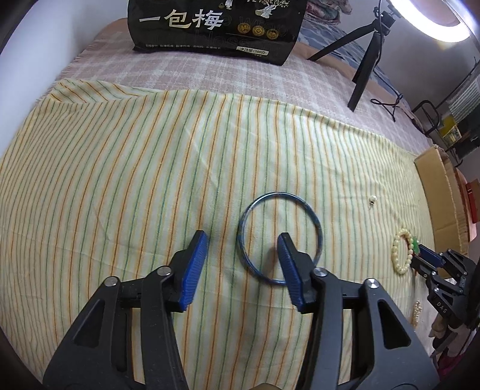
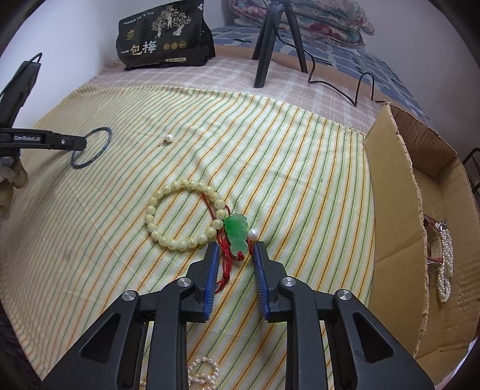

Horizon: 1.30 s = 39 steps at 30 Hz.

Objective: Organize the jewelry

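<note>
**Worked over a bed, both tools low on the striped cloth**

Looked across a bed under a pink plaid blanket, pushed up to a white wall. Found a yellow cloth with green and orange stripes spread over the near part. Noted folded floral quilts stacked at the far end. Saw an open cardboard box beside the cloth's right edge, with a pearl strand lying inside. Made out a black snack bag printed with white characters, upright on the blanket by the wall. Spotted a black tripod on the blanket with a lit ring light on top, and a black cable looping towards the box.

Held the left tool partly open, pointed steeply down, one finger inside the blue bangle and the other outside. Had that side of the ring between the pads, neither pad pressing on it. Left the bangle flat on the cloth, well away from the box.

Kept the right tool nearly closed, tips down on the cloth. Straddled the lower end of a green pendant and its red cord, with a narrow gap showing on each side. Saw no grip on either.

Found a cream beaded bracelet flat on the cloth, touching the pendant. Saw a loose pearl just beside the pendant, and a small pearl stud between bracelet and bangle. Glimpsed another pearl piece at the near edge.
</note>
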Each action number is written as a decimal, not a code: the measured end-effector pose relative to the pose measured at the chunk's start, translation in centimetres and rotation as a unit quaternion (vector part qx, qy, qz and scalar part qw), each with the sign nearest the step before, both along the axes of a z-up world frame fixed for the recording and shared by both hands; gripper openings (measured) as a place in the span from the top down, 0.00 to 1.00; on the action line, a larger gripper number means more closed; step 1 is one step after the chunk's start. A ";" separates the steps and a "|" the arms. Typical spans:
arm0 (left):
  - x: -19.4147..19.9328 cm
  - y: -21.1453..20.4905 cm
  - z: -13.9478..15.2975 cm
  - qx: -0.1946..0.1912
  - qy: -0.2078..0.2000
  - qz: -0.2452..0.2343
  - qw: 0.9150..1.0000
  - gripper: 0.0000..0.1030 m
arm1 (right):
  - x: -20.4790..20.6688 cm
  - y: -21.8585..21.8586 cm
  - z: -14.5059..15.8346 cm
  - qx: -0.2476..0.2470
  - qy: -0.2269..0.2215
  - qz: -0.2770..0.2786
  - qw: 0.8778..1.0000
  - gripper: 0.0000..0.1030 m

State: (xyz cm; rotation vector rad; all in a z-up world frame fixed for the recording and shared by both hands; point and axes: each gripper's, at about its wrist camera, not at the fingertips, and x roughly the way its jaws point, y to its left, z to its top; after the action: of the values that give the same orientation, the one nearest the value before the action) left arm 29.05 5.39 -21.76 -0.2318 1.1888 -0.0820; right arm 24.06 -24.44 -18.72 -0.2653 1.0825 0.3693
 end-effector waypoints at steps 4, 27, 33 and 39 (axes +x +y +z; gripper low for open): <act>-0.1 0.1 -0.1 0.018 -0.006 0.009 1.000 0.72 | 0.0 0.2 -0.1 -0.001 0.001 0.003 1.000 0.91; -1.6 0.3 4.7 -0.026 -0.054 0.029 0.998 0.99 | -2.1 0.9 4.7 0.021 -0.044 0.006 0.999 0.93; -2.4 -1.1 7.1 -0.042 -0.079 0.010 0.996 0.99 | -2.2 0.6 6.6 0.037 -0.059 -0.001 0.998 0.93; -3.2 -2.5 9.2 -0.054 -0.098 -0.006 0.994 0.99 | -2.7 0.0 8.5 0.049 -0.074 -0.008 0.996 0.93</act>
State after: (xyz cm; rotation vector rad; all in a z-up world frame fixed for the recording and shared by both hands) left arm 25.82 2.86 -12.54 -0.3043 0.9919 -0.1760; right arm 21.40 -24.46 -10.22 -0.1925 0.9171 0.3812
